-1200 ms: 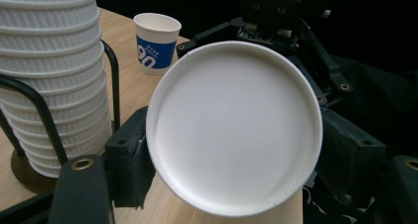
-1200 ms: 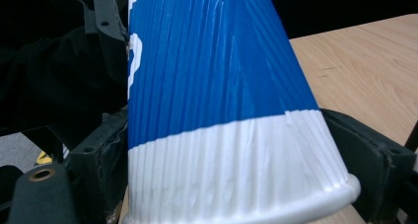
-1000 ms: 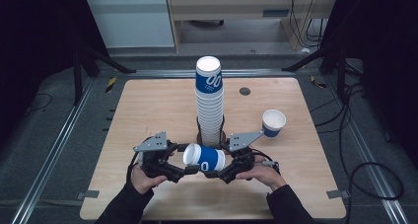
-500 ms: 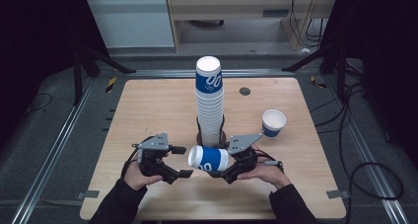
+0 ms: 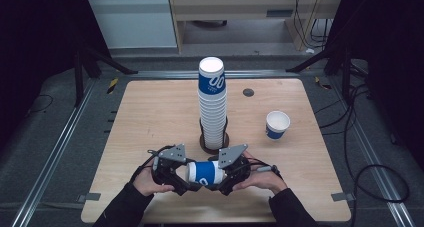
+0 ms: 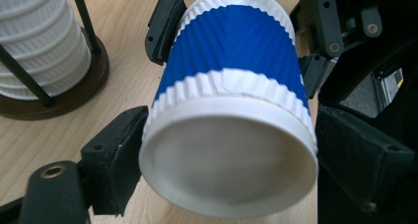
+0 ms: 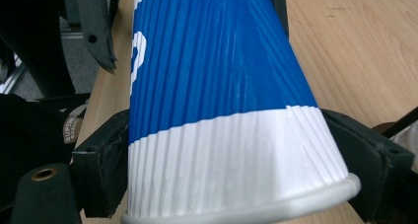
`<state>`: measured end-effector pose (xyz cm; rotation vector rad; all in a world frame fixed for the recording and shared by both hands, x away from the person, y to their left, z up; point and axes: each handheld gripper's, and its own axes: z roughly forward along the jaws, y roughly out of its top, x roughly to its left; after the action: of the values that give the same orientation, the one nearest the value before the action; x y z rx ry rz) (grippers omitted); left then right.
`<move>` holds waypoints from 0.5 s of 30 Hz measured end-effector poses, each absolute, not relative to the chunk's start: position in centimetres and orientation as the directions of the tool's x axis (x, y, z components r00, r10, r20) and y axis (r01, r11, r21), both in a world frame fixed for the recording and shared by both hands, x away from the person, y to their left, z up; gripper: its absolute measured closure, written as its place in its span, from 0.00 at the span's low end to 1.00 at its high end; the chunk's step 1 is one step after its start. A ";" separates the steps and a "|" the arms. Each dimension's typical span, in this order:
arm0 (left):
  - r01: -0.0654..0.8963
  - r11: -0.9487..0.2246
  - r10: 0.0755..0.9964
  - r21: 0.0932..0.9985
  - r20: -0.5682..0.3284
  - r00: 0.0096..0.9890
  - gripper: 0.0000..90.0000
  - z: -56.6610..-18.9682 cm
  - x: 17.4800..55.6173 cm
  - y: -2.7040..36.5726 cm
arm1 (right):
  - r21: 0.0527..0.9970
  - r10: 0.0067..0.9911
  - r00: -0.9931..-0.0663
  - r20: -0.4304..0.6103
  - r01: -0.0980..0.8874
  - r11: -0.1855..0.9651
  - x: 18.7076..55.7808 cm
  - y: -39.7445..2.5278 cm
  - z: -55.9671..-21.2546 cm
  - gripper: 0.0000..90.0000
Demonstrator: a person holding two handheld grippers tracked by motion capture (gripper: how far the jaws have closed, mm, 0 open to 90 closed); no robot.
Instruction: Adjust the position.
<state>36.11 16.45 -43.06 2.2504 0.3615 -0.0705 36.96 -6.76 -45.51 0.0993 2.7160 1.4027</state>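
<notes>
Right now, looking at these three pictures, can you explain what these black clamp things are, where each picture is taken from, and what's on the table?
A person at a pale wooden table holds a black two-jaw hand tool in each hand: the left gripper and the right gripper. One picture looks down from above; the other two come from cameras riding on each gripper. Between them lies a blue and white ribbed paper cup on its side: the left gripper's jaws close on its base end, the right gripper's jaws on its rim end. Behind stands a tall stack of matching cups in a dark round holder, and one single upright cup sits to the right.
</notes>
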 end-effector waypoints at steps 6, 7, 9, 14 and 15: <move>0.288 -0.617 0.231 0.732 -0.182 0.956 0.27 -43.2 36.1 16.4 | 0.808 0.081 -0.995 -0.053 0.005 0.589 36.8 -6.6 -45.6 0.16; 0.290 -0.617 0.230 0.732 -0.184 0.956 0.27 -43.3 36.1 16.4 | 0.807 0.080 -0.995 -0.053 0.004 0.590 36.8 -6.6 -45.6 0.16; 0.289 -0.619 0.230 0.730 -0.184 0.956 0.28 -43.3 36.1 16.4 | 0.805 0.077 -0.995 -0.057 0.000 0.593 36.8 -6.5 -45.6 0.16; 0.285 -0.616 0.227 0.735 -0.180 0.957 0.28 -43.3 36.2 16.5 | 0.810 0.078 -0.996 -0.050 0.005 0.586 36.8 -6.6 -45.6 0.14; 0.285 -0.616 0.227 0.735 -0.180 0.957 0.28 -43.3 36.2 16.5 | 0.810 0.078 -0.996 -0.050 0.005 0.586 36.8 -6.6 -45.6 0.14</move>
<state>36.17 16.48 -43.27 2.2567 0.3581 -0.0865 36.80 -6.61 -45.62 0.0715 2.7255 1.3919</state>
